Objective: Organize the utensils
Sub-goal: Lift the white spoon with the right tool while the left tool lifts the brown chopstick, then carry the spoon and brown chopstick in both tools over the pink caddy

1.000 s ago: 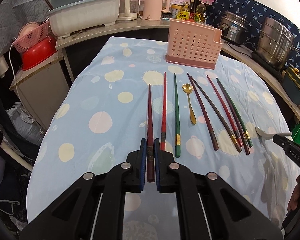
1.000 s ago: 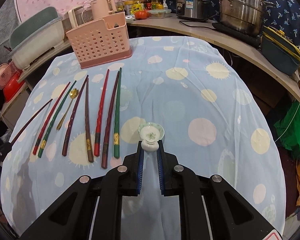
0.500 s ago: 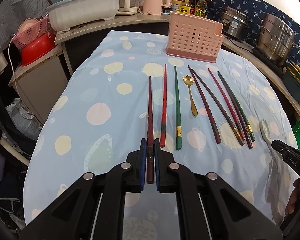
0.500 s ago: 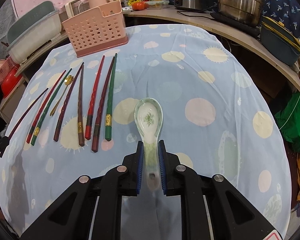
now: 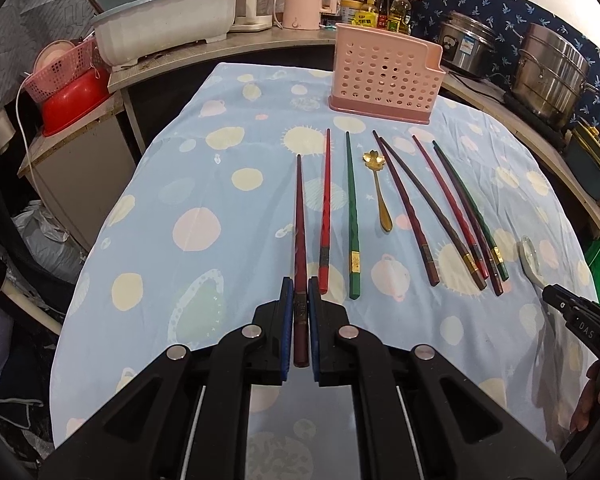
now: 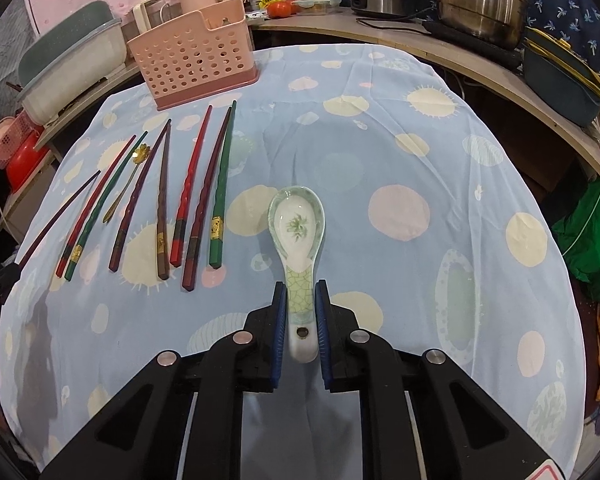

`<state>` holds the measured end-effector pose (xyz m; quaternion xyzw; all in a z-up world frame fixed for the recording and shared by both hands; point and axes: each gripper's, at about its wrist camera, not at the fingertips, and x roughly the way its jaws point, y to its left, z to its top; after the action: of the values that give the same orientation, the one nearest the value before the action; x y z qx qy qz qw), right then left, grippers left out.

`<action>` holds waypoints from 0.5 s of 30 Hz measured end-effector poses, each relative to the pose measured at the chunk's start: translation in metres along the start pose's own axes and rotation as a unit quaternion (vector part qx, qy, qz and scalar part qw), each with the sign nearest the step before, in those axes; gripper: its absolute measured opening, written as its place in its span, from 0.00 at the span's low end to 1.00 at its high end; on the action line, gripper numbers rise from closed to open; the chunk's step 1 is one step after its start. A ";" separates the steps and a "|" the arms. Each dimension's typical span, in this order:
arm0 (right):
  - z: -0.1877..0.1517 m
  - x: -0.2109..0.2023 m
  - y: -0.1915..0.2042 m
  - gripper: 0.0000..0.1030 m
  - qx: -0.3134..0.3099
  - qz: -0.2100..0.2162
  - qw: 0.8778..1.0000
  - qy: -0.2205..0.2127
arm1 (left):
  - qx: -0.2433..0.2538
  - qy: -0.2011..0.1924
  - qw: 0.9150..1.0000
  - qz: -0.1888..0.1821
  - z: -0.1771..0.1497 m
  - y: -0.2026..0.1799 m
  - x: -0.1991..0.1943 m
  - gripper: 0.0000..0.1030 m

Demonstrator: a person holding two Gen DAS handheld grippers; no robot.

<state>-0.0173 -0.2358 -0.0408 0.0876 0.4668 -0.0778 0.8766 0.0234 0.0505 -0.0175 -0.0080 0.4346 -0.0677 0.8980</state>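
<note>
1. Jaws of the left gripper [image 5: 300,300] are closed on a dark red chopstick [image 5: 299,224] by its thick end.
2. Jaws of the right gripper [image 6: 301,308] clamp the handle of a ceramic spoon [image 6: 297,236].
3. Seven more chopsticks [image 6: 188,200] and a gold spoon [image 5: 378,188] lie on the table [image 5: 160,240] before the pink holder [image 5: 384,76].

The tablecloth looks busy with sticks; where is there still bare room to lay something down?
Two free patches: the cloth left of the dark red chopstick out to the table edge, and the stretch right of the ceramic spoon. It is crowded between them, from the chopstick row to the pink basket.
</note>
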 end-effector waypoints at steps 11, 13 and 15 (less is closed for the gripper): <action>0.004 -0.022 -0.004 0.12 -0.001 0.011 1.000 -0.019 | -0.006 -0.017 1.000 -0.007 0.005 0.001 -0.019 0.07; 0.009 -0.030 -0.004 0.12 -0.003 0.013 1.000 -0.027 | -0.009 -0.023 1.000 -0.011 0.009 0.002 -0.025 0.07; 0.015 -0.037 -0.002 0.12 -0.007 0.015 0.999 -0.035 | -0.009 -0.032 0.999 -0.013 0.013 0.002 -0.032 0.07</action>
<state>-0.0258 -0.2396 -0.0019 0.0858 0.4348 -0.0644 0.8941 0.0142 0.0558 0.0157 -0.0242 0.4066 -0.0749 0.9102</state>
